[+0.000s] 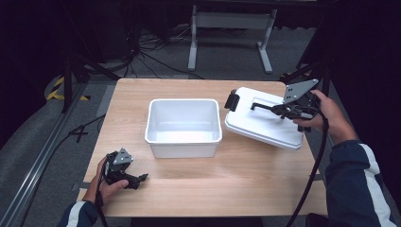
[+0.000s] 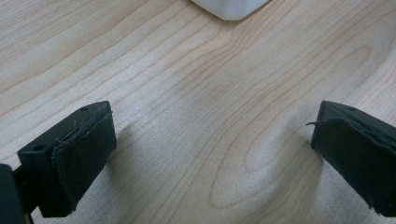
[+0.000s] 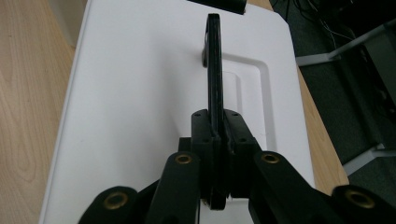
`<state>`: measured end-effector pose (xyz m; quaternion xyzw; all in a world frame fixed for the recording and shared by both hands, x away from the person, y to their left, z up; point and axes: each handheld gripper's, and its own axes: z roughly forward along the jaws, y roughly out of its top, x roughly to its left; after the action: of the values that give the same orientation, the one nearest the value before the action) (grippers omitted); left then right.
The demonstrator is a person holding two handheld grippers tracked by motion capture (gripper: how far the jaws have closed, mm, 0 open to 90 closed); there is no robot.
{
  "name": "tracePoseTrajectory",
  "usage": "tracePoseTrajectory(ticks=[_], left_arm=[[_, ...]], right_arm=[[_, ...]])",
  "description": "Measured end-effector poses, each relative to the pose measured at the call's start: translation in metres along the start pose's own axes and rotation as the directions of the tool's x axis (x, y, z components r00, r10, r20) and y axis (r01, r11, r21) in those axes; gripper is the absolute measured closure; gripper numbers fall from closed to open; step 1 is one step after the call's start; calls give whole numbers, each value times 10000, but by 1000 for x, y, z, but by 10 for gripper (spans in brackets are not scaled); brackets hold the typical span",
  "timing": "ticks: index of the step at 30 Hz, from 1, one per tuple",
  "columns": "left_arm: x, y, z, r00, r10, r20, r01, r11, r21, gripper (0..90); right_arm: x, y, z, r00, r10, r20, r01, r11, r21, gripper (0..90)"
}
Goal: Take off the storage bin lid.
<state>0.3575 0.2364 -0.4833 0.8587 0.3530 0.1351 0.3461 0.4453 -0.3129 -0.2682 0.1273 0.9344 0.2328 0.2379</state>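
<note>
A white bin (image 1: 183,149) stands open and empty at the table's middle. To its right is a white lid (image 1: 257,126), turned at an angle, with a black latch (image 1: 231,100) at its near-bin end. My right gripper (image 1: 283,111) is shut on the lid's thin black handle (image 1: 265,106). In the right gripper view the handle (image 3: 214,70) runs straight up from between the closed jaws of the right gripper (image 3: 217,135), above the lid (image 3: 135,93). My left gripper (image 1: 139,179) rests at the front left, open, with bare wood between its jaws in the left gripper view (image 2: 210,149).
The wooden table (image 1: 236,179) has free room in front of the bin. A corner of the bin (image 2: 231,7) shows ahead of the left gripper. Cables and a white stand's legs (image 1: 231,28) are on the floor behind the table.
</note>
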Motion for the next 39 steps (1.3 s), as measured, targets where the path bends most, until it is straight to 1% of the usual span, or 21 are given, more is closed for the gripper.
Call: tracePoseTrajectory(ticks=[1, 5, 6, 7, 10, 11, 13, 14, 16, 20, 21, 22, 23, 25, 26, 28, 29, 33, 39], left_arm=[[0, 0, 0, 10000, -2, -4, 2, 10000, -3, 5], [0, 0, 0, 10000, -22, -32, 22, 10000, 9, 5], [0, 0, 0, 10000, -25, -31, 25, 10000, 6, 5], [0, 0, 0, 10000, -25, -29, 25, 10000, 9, 5], [0, 0, 0, 10000, -21, -29, 21, 10000, 10, 5], [0, 0, 0, 10000, -23, -30, 23, 10000, 8, 5], [0, 0, 0, 10000, -23, -30, 23, 10000, 8, 5], [0, 0, 0, 10000, -23, -30, 23, 10000, 8, 5], [0, 0, 0, 10000, -24, -28, 24, 10000, 8, 5], [0, 0, 0, 10000, -20, -20, 20, 10000, 14, 5], [0, 0, 0, 10000, -27, -18, 27, 10000, 16, 3], [-1, 0, 1, 9999, -102, 11, 102, 9999, -3, 3], [0, 1, 1, 10000, -25, -21, 25, 10000, -29, 2], [0, 1, 1, 10000, -34, -3, 33, 10000, -38, 2], [-1, 0, 1, 9999, -115, 107, 115, 9999, -23, 2], [-1, 0, 1, 9998, -172, 84, 171, 9999, 18, 2], [-1, 1, 1, 10000, -91, -5, 91, 10000, -21, 2], [0, 1, 1, 10000, -42, 54, 42, 10000, 71, 1], [0, 2, 1, 10000, -11, 55, 11, 10000, 76, 1]], right_arm=[[0, 0, 0, 10000, 0, 0, 0, 10000, 0, 848], [2, -9, 7, 9998, 190, -97, -189, 9998, 94, 848], [2, -12, 9, 9997, 237, -94, -236, 9997, 97, 848], [3, -15, 14, 9994, 280, -204, -278, 9996, 86, 848], [4, -17, 18, 9991, 356, -245, -355, 9993, 83, 848], [4, -20, 24, 9987, 420, -291, -416, 9991, 118, 848], [3, -21, 29, 9981, 460, -402, -456, 9989, 116, 848], [3, -21, 29, 9981, 460, -402, -456, 9989, 116, 848], [2, -23, 37, 9977, 557, -377, -551, 9983, 167, 848], [0, -25, 42, 9964, 699, -477, -692, 9974, 180, 848], [0, -27, 46, 9962, 742, -445, -734, 9971, 200, 848], [-1, -27, 48, 9959, 775, -471, -765, 9968, 215, 848], [-1, -28, 51, 9956, 838, -414, -828, 9963, 236, 848], [-1, -29, 52, 9952, 849, -490, -839, 9963, 206, 848], [-1, -30, 56, 9947, 896, -511, -885, 9958, 234, 848], [-1, -32, 60, 9942, 925, -555, -910, 9954, 292, 848], [0, -33, 63, 9937, 963, -576, -945, 9950, 329, 848], [-1, -36, 72, 9919, 1099, -641, -1078, 9935, 356, 848], [0, -40, 82, 9897, 1226, -734, -1195, 9918, 451, 848]])
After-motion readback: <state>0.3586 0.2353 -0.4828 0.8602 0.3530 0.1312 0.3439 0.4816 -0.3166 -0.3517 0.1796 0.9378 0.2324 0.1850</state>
